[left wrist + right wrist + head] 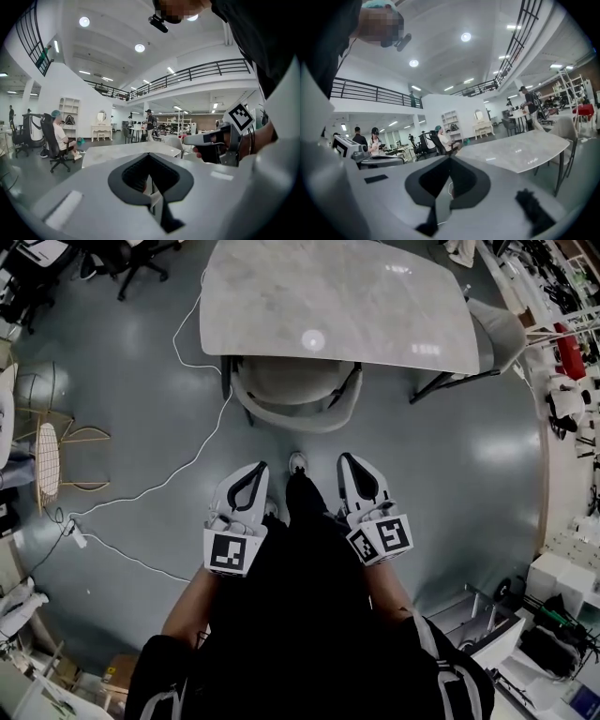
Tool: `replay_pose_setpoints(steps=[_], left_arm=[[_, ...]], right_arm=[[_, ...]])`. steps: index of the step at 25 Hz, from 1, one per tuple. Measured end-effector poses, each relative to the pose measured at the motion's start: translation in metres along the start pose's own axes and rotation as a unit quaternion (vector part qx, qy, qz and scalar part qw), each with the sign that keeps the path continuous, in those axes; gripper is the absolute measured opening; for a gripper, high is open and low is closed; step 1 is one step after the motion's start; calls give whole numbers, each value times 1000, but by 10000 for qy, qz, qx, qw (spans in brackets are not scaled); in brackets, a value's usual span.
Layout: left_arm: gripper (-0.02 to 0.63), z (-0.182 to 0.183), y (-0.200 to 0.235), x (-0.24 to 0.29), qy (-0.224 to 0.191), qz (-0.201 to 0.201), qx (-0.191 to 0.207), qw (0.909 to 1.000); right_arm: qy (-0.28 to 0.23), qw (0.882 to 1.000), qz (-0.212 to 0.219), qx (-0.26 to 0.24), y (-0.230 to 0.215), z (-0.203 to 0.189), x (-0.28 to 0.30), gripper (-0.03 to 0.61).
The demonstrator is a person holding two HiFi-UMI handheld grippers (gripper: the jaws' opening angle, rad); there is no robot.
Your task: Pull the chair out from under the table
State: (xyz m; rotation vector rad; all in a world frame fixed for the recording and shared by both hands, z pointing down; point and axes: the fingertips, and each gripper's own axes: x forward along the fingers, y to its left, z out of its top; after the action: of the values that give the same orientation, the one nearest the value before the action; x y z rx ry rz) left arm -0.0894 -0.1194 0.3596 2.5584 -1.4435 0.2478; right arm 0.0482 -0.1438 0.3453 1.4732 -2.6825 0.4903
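Observation:
A grey upholstered chair [292, 397] with dark legs sits tucked under the near edge of a pale marble table [337, 301]; only its curved back and part of the seat show. My left gripper [257, 468] and right gripper [345, 458] hang side by side over the floor, short of the chair and pointing toward it. Both are shut with nothing between the jaws. In the left gripper view the closed jaws [150, 183] face the table top [124, 151], with the right gripper [202, 139] alongside. The right gripper view shows the same table [520, 149] beyond its shut jaws [449, 187].
A white cable [192, 460] snakes across the grey floor at left to a plug [77, 538]. A gold wire stand [52, 460] sits far left. A second grey chair [502, 331] stands at the table's right end. Shelves and boxes [562, 587] line the right side.

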Motion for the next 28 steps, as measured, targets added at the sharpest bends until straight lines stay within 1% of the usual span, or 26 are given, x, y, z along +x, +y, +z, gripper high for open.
replay_pose_setpoints(steps=[6, 9, 13, 18, 20, 21, 23, 24, 26, 28], left_arm=[[8, -7, 3, 33, 223, 10, 201, 9995], [8, -14, 4, 50, 323, -3, 218, 9992], [8, -30, 8, 63, 504, -31, 309, 9982], [8, -48, 10, 81, 683, -45, 188, 9975], [8, -54, 11, 85, 735, -82, 324, 9967], [8, -58, 11, 87, 761, -111, 484, 9959], [8, -67, 11, 92, 837, -146, 821, 9930], [8, -72, 9, 96, 862, -153, 906, 9920], [8, -85, 6, 103, 968, -240, 976, 9902], [8, -103, 6, 104, 1246, -423, 1029, 9860]], right_arm=[[211, 9997, 94, 24, -31, -3, 21, 15], [411, 9989, 177, -126, -44, -9, 29, 15], [680, 9968, 280, -317, -53, -26, 39, 15], [962, 9941, 429, -248, -65, -46, 48, 15], [1029, 9934, 433, -264, -67, -53, 49, 16], [1068, 9928, 432, -322, -68, -57, 50, 15], [1201, 9901, 478, -552, -73, -65, 53, 16], [1285, 9879, 529, -681, -76, -69, 55, 15], [1429, 9842, 625, -841, -82, -77, 57, 17], [1506, 9820, 685, -911, -83, -85, 60, 17]])
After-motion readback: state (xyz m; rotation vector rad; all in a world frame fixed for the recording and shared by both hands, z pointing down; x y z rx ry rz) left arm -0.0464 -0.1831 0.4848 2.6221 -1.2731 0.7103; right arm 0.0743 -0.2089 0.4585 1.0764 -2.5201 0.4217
